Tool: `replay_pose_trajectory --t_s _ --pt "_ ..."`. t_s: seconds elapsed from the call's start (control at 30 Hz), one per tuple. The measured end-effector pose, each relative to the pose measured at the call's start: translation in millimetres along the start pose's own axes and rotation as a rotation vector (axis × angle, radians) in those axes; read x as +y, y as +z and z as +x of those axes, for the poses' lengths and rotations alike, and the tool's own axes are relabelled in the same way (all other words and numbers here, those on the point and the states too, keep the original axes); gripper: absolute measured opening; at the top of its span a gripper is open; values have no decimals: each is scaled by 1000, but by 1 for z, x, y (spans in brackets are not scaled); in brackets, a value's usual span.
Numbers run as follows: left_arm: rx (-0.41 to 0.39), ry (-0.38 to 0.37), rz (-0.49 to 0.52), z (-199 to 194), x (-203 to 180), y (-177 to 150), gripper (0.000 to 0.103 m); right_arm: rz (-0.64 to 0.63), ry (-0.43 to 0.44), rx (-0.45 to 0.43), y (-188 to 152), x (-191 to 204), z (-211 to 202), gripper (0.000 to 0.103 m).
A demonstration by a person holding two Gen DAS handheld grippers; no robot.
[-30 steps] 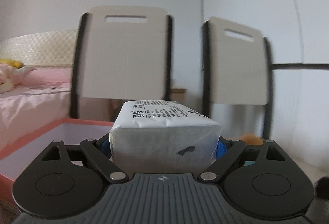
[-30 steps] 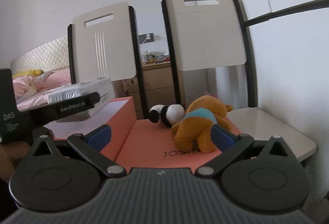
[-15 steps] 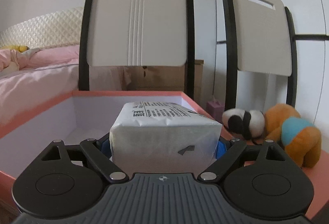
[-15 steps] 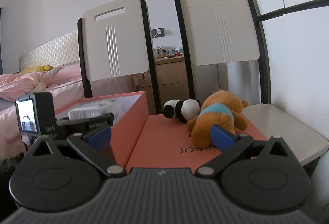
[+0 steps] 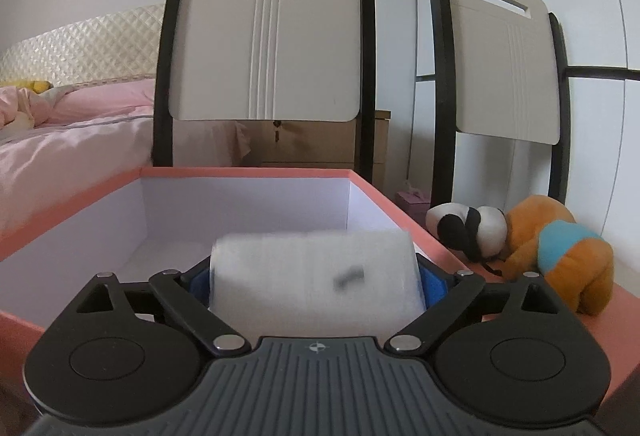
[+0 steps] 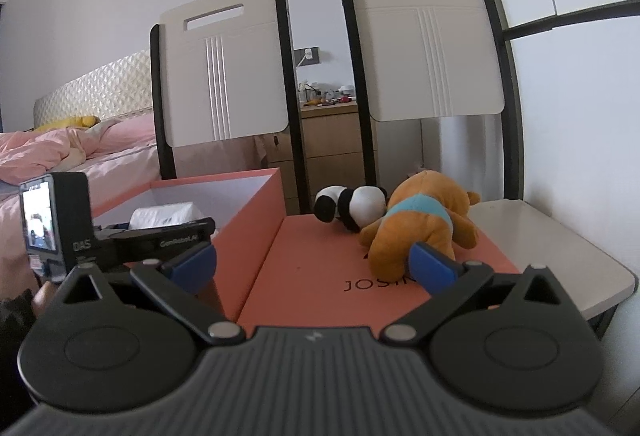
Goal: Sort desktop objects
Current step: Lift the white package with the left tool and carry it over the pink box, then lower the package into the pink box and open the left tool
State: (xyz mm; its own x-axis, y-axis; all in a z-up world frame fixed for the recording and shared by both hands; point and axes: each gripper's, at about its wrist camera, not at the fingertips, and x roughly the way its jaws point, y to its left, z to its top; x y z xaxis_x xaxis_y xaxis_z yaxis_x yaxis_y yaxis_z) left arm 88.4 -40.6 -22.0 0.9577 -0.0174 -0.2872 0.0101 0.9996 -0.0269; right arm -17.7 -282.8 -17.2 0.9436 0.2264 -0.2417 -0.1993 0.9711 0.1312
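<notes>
The pack, blurred, looks like glossy plastic wrap; matt card box, furry cloth toys.

**Tissue pack over the open box**

White plastic-wrapped tissue pack, motion-blurred, lying flat just above the orange box's white interior. Panda plush and orange bear plush in a teal shirt touching, lying on the orange lid beside the box.
</notes>
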Motion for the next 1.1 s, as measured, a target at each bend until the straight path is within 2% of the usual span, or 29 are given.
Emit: replay_pose_trajectory --t_s 0.07,0.27,0.53,0.77,1.0,1.1 --pt "2 -15 -10 -6 2 1 99 3 2 -2 0 1 0 103" --pt "-16 -47 -15 -31 9 5 100 -4 2 -1 -1 8 3 103" --pt "-54 -50 -12 -64 25 10 103 -4 -23 -20 -1 18 7 103" --pt "-72 -60 -7 -70 43 4 103 50 -32 -53 1 30 21 103" --pt "-72 -7 -7 -63 63 -2 103 51 -47 -60 -3 45 50 103" --pt "-84 83 15 -60 64 -5 103 45 -57 -88 -3 47 58 103"
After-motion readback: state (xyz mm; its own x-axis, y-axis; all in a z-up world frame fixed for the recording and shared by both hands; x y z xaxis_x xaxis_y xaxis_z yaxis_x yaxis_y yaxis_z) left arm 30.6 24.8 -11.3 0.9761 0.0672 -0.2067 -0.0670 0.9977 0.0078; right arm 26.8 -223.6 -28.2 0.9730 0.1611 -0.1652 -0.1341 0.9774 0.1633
